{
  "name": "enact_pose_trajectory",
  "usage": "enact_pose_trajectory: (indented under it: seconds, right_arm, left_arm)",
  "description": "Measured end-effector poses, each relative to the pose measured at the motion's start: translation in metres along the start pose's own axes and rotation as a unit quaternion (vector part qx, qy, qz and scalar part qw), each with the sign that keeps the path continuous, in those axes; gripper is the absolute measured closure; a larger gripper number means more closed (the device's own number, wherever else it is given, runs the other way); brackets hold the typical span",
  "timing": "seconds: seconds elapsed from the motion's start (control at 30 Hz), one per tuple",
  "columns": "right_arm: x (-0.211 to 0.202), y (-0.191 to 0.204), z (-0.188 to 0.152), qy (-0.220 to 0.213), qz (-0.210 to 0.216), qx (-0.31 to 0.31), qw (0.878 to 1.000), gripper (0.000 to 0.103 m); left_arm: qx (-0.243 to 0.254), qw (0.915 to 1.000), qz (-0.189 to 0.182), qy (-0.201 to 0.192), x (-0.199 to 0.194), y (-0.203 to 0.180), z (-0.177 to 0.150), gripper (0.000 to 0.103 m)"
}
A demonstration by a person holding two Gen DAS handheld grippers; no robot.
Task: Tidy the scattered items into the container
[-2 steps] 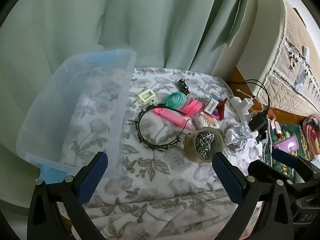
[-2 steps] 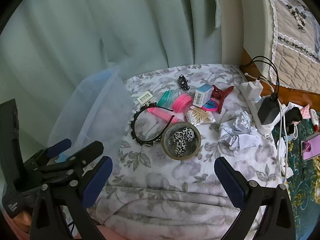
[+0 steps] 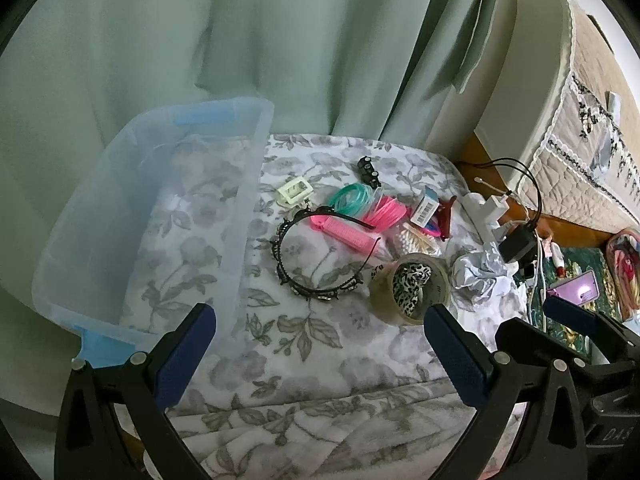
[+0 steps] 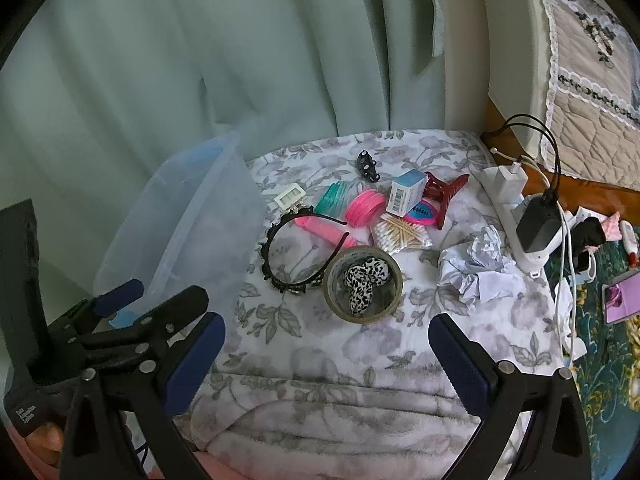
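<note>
Clutter lies in a loose heap on the floral blanket (image 3: 304, 344), just right of the clear plastic bin (image 3: 248, 200) that is to receive it, and nothing is in the bin yet. Nearest the grippers stands a roll of packing tape (image 4: 363, 286) with a leopard-print scrunchie (image 4: 366, 278) tucked in its core; the roll looks stiff and fairly light, best pinched across its wall, though the scrunchie may drop out if it tips. The black headband (image 3: 316, 260) is a thin springy arc with small teeth, likely to twist, so a grip mid-band seems safest. Behind it lie a pink comb (image 3: 346, 234), teal hair ties (image 3: 352, 198) and pink hair ties (image 3: 386, 212), soft and slippery as bundles, a bag of cotton swabs (image 4: 402, 236), a small white box (image 4: 408, 192), a dark red claw clip (image 4: 444, 192) and crumpled paper (image 4: 476, 268). Both the left gripper (image 3: 320, 350) and the right gripper (image 4: 326, 354) hover short of the heap, jaws spread wide and holding nothing.
</note>
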State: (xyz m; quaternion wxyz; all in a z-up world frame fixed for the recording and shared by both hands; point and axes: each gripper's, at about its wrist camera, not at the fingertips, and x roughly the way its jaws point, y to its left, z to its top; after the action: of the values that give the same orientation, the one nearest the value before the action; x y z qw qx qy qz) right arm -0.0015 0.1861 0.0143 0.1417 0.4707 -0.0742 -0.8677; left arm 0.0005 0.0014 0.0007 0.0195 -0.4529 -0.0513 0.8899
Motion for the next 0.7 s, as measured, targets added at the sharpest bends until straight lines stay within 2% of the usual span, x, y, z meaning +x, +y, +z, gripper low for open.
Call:
enact_pose_trajectory:
  seconds: [0.2,0.37,0.53,0.7]
  right_arm:
    - [0.0033,-0.0022,0.0018,-0.002,0.000,-0.004,1.000,0.000]
    - [0.0076,-0.0007,-0.0023,-0.008,0.007,-0.009,1.000,0.000]
    - [0.0068,0.0016,-0.0016,-0.015,0.009,-0.030,0.999,0.000]
    - [0.0054,0.0019,-0.0057,-0.016,0.001,-0.035,0.999,0.000]
  left_arm:
    - [-0.009,0.9998,0.006,-0.015,0.0007,0.0050,-0.0020,0.000]
    - [0.012,0.9993,0.018,-0.032,-0.0004,0.0043,-0.0004,0.000]
    - [0.024,0.9989,0.022,-0.035,-0.0019,0.0001,-0.0033,0.000]
    - [0.008,0.9995,0.022,-0.022,-0.0001,0.0023,-0.0099,0.000]
